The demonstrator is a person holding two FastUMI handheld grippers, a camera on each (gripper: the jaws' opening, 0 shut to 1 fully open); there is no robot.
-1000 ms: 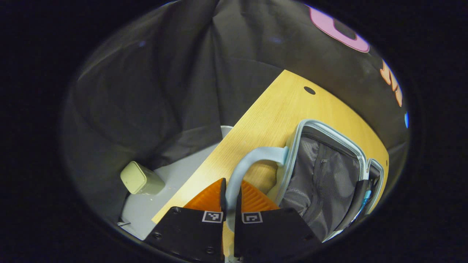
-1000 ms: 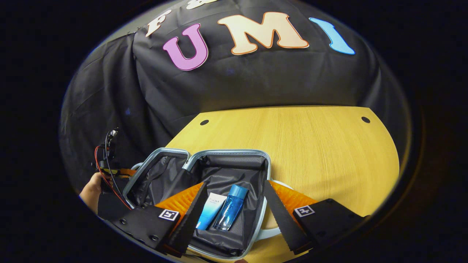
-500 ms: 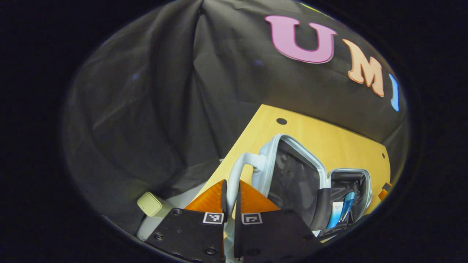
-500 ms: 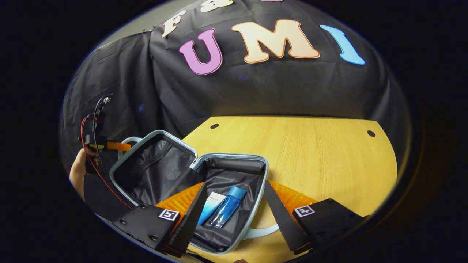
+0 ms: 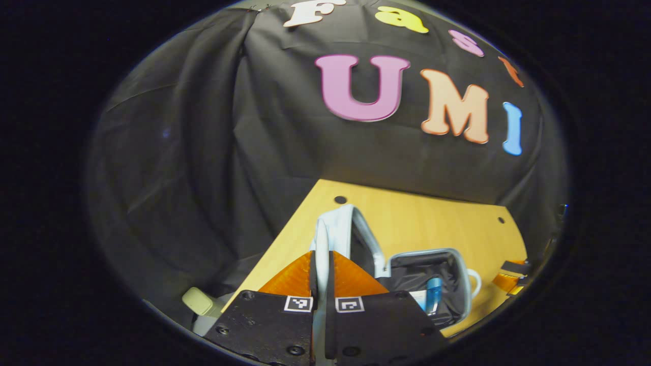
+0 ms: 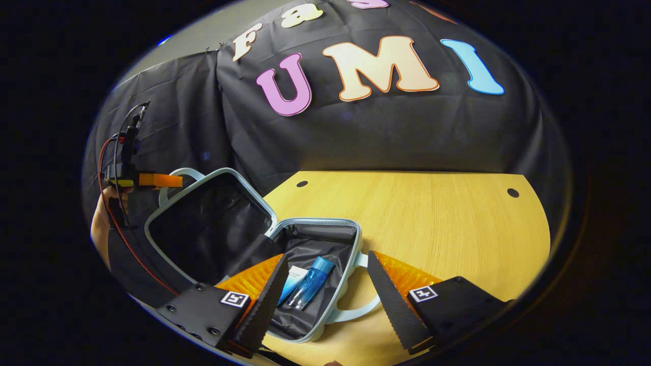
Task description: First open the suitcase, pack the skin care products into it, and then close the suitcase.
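A pale blue suitcase (image 6: 316, 222) lies open on the wooden table (image 6: 432, 218). Its lid (image 6: 208, 229) stands raised at a steep angle. In the dark-lined base lie a blue bottle (image 6: 308, 281) and a white-and-blue tube (image 6: 292, 278). My left gripper (image 5: 321, 265) is shut on the lid's handle (image 5: 322, 239); in the right gripper view it (image 6: 155, 180) sits at the lid's top handle with a hand (image 6: 100, 226) behind it. My right gripper (image 6: 325, 272) hangs open over the base, with nothing between its fingers. The bottle (image 5: 433, 296) also shows in the left gripper view.
The base's own handle (image 6: 358, 311) sticks out toward the table's front edge. A beige box (image 5: 198, 301) stands on the floor left of the table. Bare tabletop stretches right of and behind the suitcase. My right gripper (image 5: 512, 274) shows at the far right of the left gripper view.
My left gripper has swung the lid up by its handle, from lying nearly flat to standing steeply. My right gripper has stayed open over the base.
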